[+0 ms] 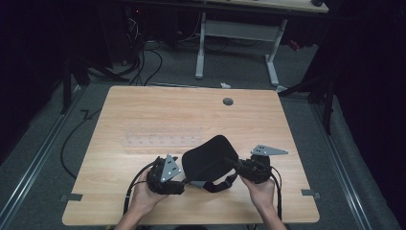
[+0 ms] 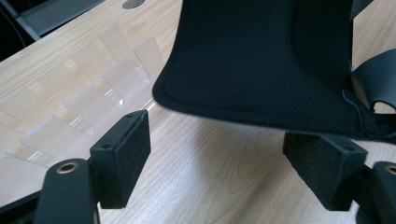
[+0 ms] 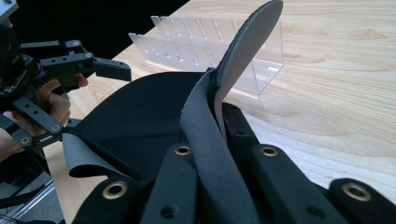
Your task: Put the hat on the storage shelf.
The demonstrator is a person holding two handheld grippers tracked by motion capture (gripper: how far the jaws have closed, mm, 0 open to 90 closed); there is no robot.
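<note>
Looking down from the high view, both forearms come in from the bottom edge, each hand wrapped round a gripper near the table's point(image 1: 143, 110) front. The left gripper point(image 1: 178, 178) points toward the right gripper point(image 1: 233, 163), and a black pad point(image 1: 208, 158) with straps spans the gap between them. A clear rack point(image 1: 163, 139) lies just beyond the pad, on the far side from the hands.

Along the left gripper point(image 2: 224, 172) in its own view, the two jaws stand spread wide with bare wood between them. The pad's point(image 2: 261, 60) rounded edge hangs just ahead of and above the fingertips, touching neither pad face that I can see. A strap point(image 2: 376, 81) curls at the right, and the rack point(image 2: 79, 93) sits off to the left.

From the right gripper point(image 3: 219, 130) view, the jaws are pressed together on a grey flap point(image 3: 243, 56) of the pad point(image 3: 140, 116), which sticks up between them and bends over past the tips. This pinch is hidden from above. Farther off, the left gripper point(image 3: 112, 70) shows at the left with a hand behind it, and the rack point(image 3: 210, 42) stands beyond the flap.
</note>
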